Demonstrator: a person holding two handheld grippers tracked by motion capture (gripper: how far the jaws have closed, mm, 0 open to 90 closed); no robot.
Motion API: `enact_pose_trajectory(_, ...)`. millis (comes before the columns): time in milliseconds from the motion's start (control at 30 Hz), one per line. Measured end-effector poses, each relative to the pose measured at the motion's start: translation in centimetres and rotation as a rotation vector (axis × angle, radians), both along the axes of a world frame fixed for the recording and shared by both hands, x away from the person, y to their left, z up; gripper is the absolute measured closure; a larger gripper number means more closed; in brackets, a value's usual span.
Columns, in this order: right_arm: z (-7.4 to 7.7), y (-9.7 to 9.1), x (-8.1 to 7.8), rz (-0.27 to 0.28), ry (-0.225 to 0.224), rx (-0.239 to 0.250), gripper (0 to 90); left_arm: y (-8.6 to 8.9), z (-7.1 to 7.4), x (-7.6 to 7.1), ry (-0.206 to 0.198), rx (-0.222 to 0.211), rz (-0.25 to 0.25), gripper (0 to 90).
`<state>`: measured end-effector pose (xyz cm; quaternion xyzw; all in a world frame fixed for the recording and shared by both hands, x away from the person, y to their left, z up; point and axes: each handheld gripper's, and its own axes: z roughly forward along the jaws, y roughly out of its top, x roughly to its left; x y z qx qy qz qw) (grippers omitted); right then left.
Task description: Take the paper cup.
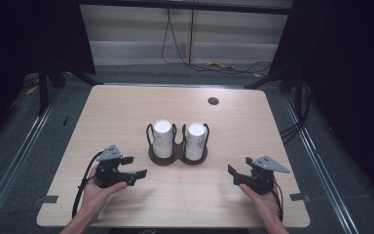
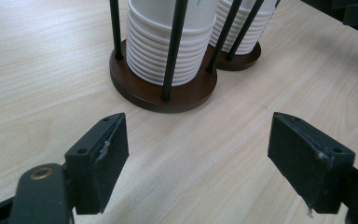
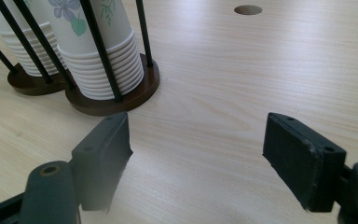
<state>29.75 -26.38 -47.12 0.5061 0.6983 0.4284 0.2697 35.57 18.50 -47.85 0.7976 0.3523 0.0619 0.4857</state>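
Counter (image 1: 126,112): we see a pale wood top with a dark round hole (image 1: 213,101) near its far edge.
Rack (image 1: 177,157): we see a dark brown double base with thin black rods, at the counter's middle, holding 2 stacks of paper cups.
Left stack (image 1: 162,139): plain white cups; in the left gripper view we see their ribbed rims close up.
Right stack (image 1: 195,141): in the right gripper view we make out a flower and leaf print on the top cup, barely readable from the high view.
Left gripper (image 1: 135,166): held in the left hand (image 1: 95,190) near the counter's front left, pointing toward the rack; its fingers (image 2: 103,158) stand wide apart and hold nothing.
Right gripper (image 1: 240,172): held in the right hand (image 1: 264,201) near the front right, angled toward the rack; its fingers (image 3: 103,156) are spread wide, with bare counter between them.
Forearms: we see both coming in from the bottom edge, low over the counter.
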Motion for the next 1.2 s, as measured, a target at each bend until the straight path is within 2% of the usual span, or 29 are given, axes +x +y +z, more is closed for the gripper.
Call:
enact_pose_trajectory(467, 0.1, 0.0, 0.2, 0.036, 0.049, 0.02, 23.8, -0.1, 1.6, 0.4, 0.01, -0.046, -0.006, 16.5)
enact_pose_trajectory(567, 0.1, 0.1, 0.1, 0.043, 0.05, 0.016, 23.9, -0.2, 2.2, 0.5, -0.007, -0.05, -0.014, 17.7)
enact_pose_trajectory(667, 0.1, 0.2, 0.0, 0.044, 0.054, 0.014, 24.2, -0.4, 2.8, 0.6, -0.028, -0.054, -0.04, 23.9)
enact_pose_trajectory(700, 0.1, 0.2, 0.0, 0.044, 0.054, 0.009, 24.3, -0.5, 3.0, 0.6, -0.037, -0.045, -0.045, 24.7)
enact_pose_trajectory(800, 0.1, 0.3, 0.1, 0.051, 0.055, 0.014, 24.4, -0.8, 3.6, 0.5, -0.099, -0.006, -0.04, 28.5)
enact_pose_trajectory(867, 0.0, 0.3, 0.1, 0.059, 0.057, 0.012, 24.5, -0.9, 4.1, 0.7, -0.117, 0.003, -0.039, 29.6)
enact_pose_trajectory(1000, 0.1, 0.4, 0.0, 0.074, 0.053, 0.008, 24.5, -0.6, 5.2, 1.0, -0.098, -0.078, -0.036, 28.6)
enact_pose_trajectory(1133, 0.4, 0.8, -0.3, 0.107, 0.03, -0.006, 24.5, -0.6, 6.5, 1.3, -0.117, -0.106, -0.024, 28.5)
enact_pose_trajectory(1200, 0.5, 1.1, -0.4, 0.11, 0.032, -0.008, 24.5, -0.7, 6.8, 1.5, -0.123, -0.1, -0.024, 28.6)
